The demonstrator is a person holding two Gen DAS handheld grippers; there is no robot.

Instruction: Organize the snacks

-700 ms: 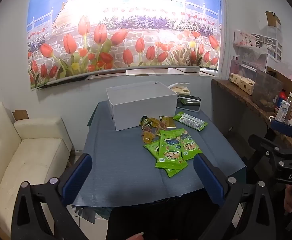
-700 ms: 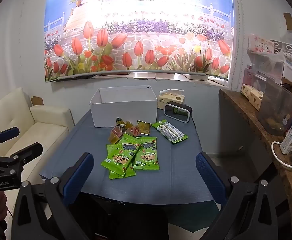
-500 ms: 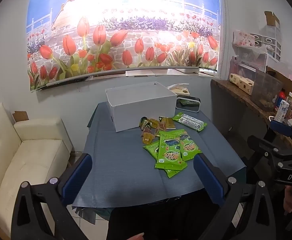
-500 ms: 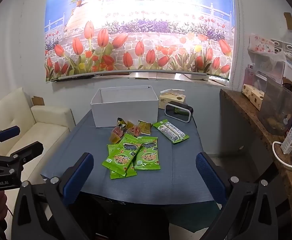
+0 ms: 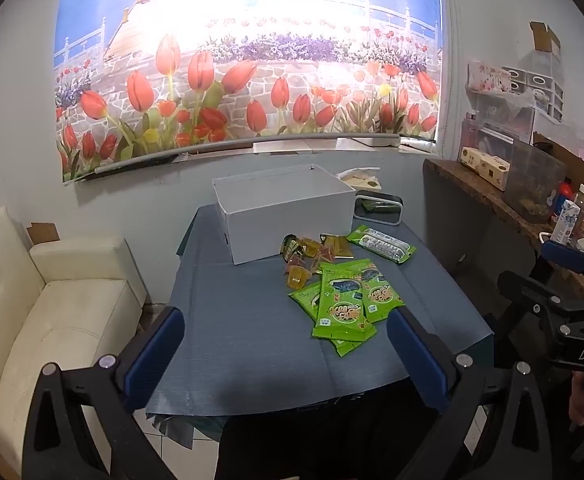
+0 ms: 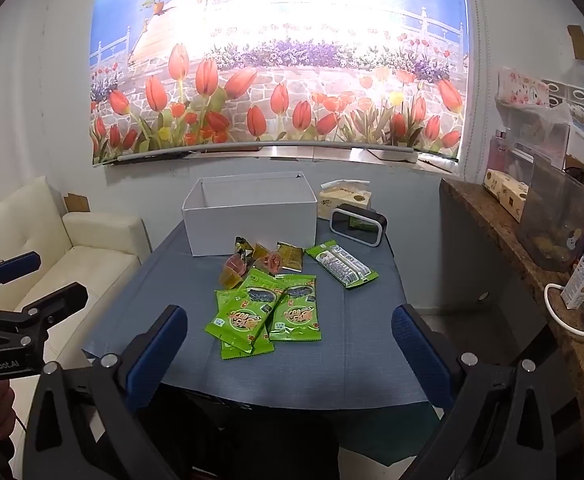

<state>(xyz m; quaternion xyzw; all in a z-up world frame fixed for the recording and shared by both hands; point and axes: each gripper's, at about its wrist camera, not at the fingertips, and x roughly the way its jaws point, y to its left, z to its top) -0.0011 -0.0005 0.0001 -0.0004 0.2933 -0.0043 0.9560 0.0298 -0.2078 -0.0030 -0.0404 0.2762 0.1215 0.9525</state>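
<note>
- Both claws, left gripper (image 5: 280,344) and right gripper (image 6: 288,342), are spread wide and hold nothing.
- Glossy green foil snack packets (image 6: 266,314) lie overlapped mid-table, in front of the open white cardboard box (image 6: 252,216).
- They look light, crinkly and slippery; pinching a sealed edge seems best.

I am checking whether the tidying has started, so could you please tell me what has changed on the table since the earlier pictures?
Nothing has visibly changed. The left gripper and right gripper stay wide open and empty, short of the table. The green snack packets, the small sweets and the white box lie where they were.
</note>
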